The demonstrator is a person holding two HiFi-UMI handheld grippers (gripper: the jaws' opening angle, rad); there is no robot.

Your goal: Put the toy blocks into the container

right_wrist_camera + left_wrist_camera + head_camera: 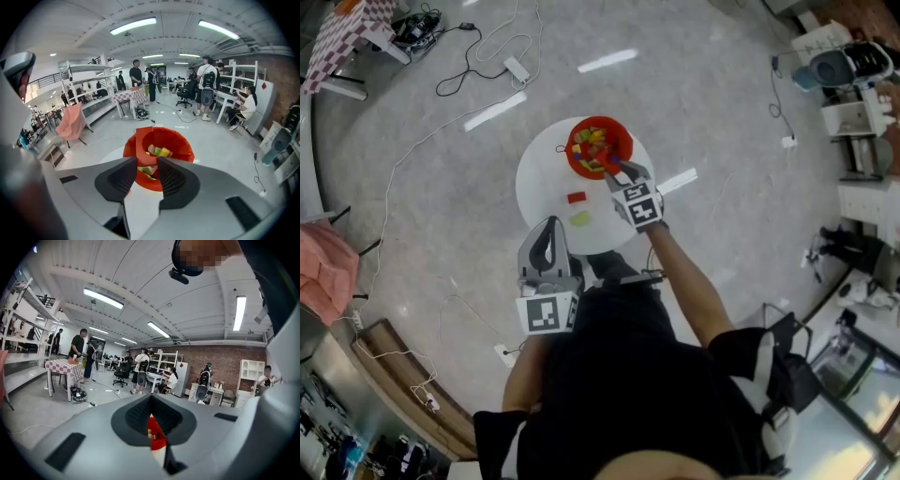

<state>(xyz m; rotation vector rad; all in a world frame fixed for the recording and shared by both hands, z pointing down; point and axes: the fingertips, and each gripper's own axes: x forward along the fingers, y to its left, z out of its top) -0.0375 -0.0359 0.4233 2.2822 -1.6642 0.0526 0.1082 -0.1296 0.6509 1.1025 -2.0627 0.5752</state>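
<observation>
Red plastic bowl (622, 134) part-filled with mixed toy blocks (159, 151) | right gripper (147, 164) clamped on red angled block (144, 150) over it | left gripper (546, 234) jaws together, empty | small red block (576, 197), yellow-green block (580, 218) outstanding on round white table (539, 178)

The round white table (539, 183) carries a red container (623, 136), a red block (576, 197) and a green block (580, 218).

Upright red container (598, 120), blocks (592, 142) inside; red block (576, 197) and green block (580, 218) flat nearby.
</observation>
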